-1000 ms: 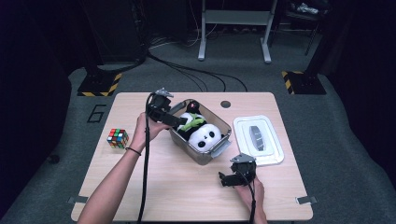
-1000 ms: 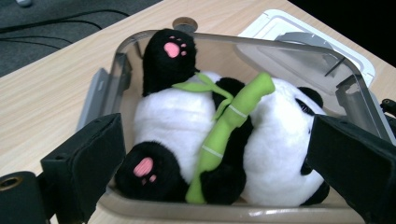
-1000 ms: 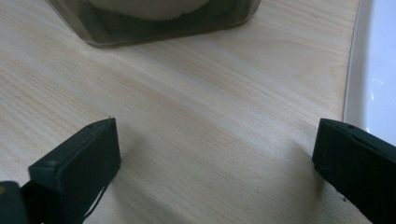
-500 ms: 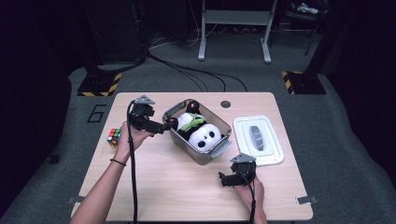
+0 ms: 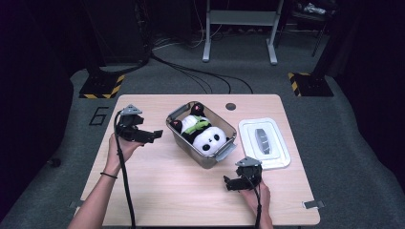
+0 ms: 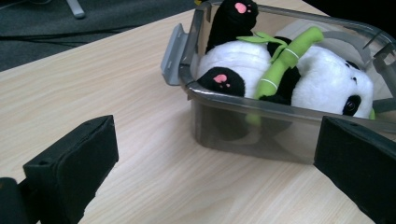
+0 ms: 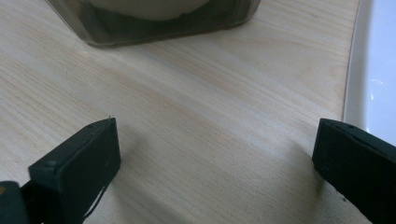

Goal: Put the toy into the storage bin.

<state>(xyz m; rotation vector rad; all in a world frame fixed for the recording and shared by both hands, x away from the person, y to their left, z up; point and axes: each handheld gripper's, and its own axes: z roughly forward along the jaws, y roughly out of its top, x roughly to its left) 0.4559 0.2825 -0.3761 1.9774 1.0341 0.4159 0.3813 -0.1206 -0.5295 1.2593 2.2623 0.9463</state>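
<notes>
High view: panda toy (image 5: 204,135) lies in clear box (image 5: 223,153) mid-table | long way slants, feet far-left, head near-right | left gripper (image 5: 152,135) jaws wide apart, nothing inside | right gripper (image 5: 228,183) jaws apart

Bright tabletop, dark surroundings, perhaps slightly soft focus.

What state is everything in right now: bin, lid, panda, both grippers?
Clear bin: open, lid off, upright on the table.
Panda plush: lying inside the bin, green bamboo stalk across its body.
White lid: flat on the table right of the bin, apart from it.
Left gripper: open, holding nothing, left of the bin.
Right gripper: open, holding nothing, low over the table.
</notes>
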